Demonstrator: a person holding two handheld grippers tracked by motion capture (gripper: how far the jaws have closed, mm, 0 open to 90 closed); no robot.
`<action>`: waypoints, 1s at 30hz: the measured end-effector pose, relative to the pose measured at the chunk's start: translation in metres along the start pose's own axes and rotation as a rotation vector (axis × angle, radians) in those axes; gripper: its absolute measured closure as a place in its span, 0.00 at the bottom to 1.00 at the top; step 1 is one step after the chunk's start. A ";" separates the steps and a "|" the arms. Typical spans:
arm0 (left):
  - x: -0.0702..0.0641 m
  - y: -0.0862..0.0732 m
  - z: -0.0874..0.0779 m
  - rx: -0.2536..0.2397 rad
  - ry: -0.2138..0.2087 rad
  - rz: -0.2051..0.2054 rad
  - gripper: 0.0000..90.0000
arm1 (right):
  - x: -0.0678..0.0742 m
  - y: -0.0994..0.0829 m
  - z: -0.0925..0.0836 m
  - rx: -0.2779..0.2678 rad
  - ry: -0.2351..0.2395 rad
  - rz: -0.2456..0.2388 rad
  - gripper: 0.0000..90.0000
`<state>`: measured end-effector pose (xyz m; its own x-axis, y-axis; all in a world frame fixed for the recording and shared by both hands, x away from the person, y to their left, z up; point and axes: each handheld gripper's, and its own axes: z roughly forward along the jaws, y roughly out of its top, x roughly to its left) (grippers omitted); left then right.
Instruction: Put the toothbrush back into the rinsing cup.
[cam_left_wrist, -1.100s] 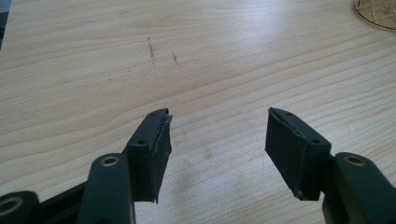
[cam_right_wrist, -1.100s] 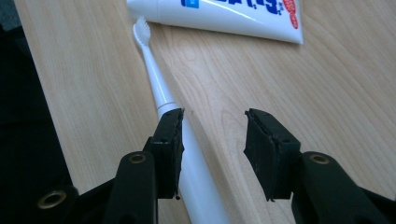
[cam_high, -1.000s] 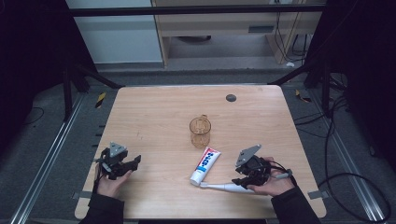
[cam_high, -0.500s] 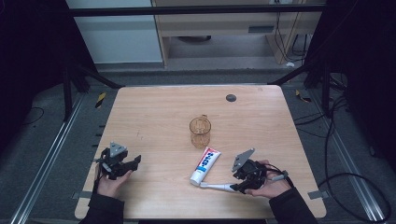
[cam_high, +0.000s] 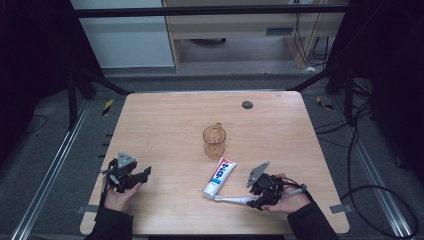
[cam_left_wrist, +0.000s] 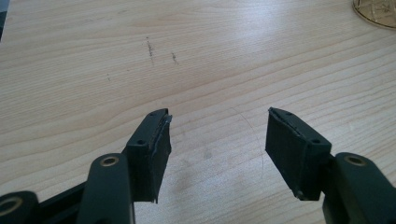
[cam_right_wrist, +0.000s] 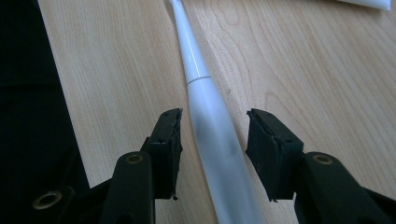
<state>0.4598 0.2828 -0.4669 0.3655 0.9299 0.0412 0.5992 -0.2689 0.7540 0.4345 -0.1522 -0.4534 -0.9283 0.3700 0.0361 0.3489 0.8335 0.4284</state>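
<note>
The right gripper (cam_right_wrist: 214, 116) has its jaws partly open, one on each side of the toothbrush (cam_right_wrist: 212, 126). There is a small gap on both sides, so the pads do not press it. The left gripper (cam_left_wrist: 217, 116) has its jaws wide, with just bare wood between them.

The toothbrush lies flat on the table (cam_high: 165, 125), near the edge at 6 o'clock. In the high view its fat handle sits under the right gripper (cam_high: 262, 192) and its thin neck points to 9 o'clock, so it lies long from 3 to 9. The thin end stops just beside the cap of the toothpaste (cam_high: 220, 177).

The toothpaste lies flat too. Its cap points to about 7 o'clock and its tail to about 1 o'clock, toward the cup (cam_high: 214, 141). The cup stands up near the middle.

The left gripper (cam_high: 127, 175) is at 8 o'clock, close to the left edge, well apart from the rest. The far half of the table has lots of room, with one dark dot (cam_high: 247, 104) at 12 o'clock.

I count one toothbrush, one toothpaste, one cup and two grippers.
</note>
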 end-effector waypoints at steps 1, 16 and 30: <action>0.000 0.000 0.000 0.000 0.000 0.000 0.44 | 0.000 0.000 0.001 0.004 0.002 -0.003 0.61; 0.000 0.000 0.000 0.002 0.000 0.001 0.44 | 0.000 0.002 0.013 0.076 0.008 -0.007 0.61; 0.000 0.000 0.001 0.003 -0.001 0.001 0.44 | 0.000 0.002 0.020 0.113 0.004 -0.045 0.66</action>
<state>0.4601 0.2824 -0.4675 0.3667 0.9294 0.0415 0.6010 -0.2707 0.7520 0.4376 -0.1423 -0.4709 -0.9439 0.3295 0.0222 0.3185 0.8904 0.3250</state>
